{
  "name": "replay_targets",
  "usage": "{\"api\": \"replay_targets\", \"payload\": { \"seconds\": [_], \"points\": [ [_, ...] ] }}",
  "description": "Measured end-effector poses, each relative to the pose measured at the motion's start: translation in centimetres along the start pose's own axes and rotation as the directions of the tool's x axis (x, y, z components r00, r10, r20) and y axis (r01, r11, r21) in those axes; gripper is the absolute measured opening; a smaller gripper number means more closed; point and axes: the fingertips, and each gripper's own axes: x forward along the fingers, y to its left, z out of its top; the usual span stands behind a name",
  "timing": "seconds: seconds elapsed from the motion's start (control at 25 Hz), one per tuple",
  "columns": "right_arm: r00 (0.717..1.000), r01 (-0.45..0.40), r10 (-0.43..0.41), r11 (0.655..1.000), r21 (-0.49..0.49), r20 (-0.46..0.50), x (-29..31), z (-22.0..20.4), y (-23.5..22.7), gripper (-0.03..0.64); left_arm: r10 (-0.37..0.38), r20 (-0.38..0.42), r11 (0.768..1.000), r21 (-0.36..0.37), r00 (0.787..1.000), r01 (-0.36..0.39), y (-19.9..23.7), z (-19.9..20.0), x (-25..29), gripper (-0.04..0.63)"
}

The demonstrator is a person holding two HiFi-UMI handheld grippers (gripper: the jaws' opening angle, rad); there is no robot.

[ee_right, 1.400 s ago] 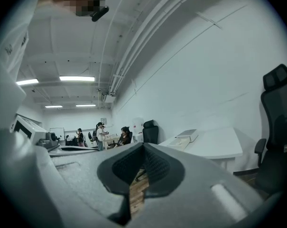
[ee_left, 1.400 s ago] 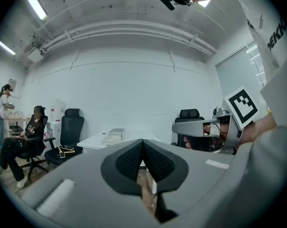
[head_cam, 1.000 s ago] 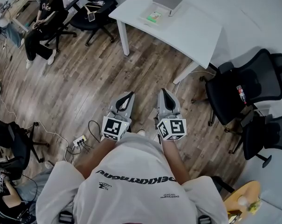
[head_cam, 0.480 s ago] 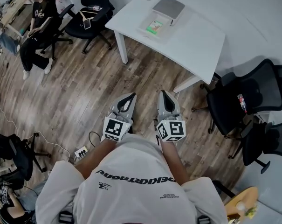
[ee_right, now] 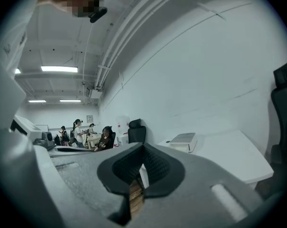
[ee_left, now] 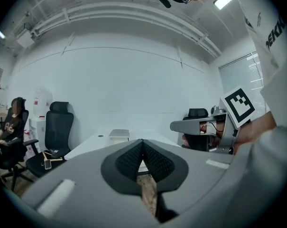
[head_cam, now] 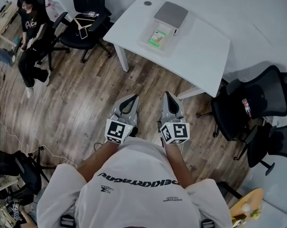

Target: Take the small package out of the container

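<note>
On the white table (head_cam: 200, 46) ahead lies a clear shallow container (head_cam: 150, 42) holding a small green package (head_cam: 157, 36). A flat grey box (head_cam: 171, 13) rests just behind it; it also shows as the grey box (ee_left: 118, 135) in the left gripper view and the grey box (ee_right: 183, 140) in the right gripper view. My left gripper (head_cam: 132, 97) and right gripper (head_cam: 167, 94) are held side by side in front of the person's body, above the wooden floor and short of the table. Both are shut with nothing between the pads, as seen at the left gripper (ee_left: 143, 140) and the right gripper (ee_right: 143, 145).
A black office chair (head_cam: 86, 15) stands left of the table, and a person (head_cam: 32, 27) sits further left. Two black chairs (head_cam: 250, 103) crowd the right side near the table's corner. Cables (head_cam: 20, 137) trail over the floor at the left.
The person has walked towards the table, which now sits lower and nearer in the head view. Both grippers stay shut and keep their place in front of the body.
</note>
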Motion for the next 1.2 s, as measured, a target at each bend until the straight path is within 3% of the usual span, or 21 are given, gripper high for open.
{"api": "replay_targets", "payload": {
  "seconds": [0.6,1.2],
  "points": [
    [0.996,0.092,-0.092,0.996,-0.023,-0.001,8.4,1.3,-1.3,-0.002,-0.079,-0.006,0.997,-0.003,0.997,0.079,7.4,1.0,6.3,-0.002],
    [0.989,0.149,-0.149,0.989,-0.025,-0.010,10.6,1.1,-2.0,-0.002,-0.123,-0.034,0.992,-0.026,0.992,0.122,9.3,0.2,8.5,-0.002]
  ]
}}
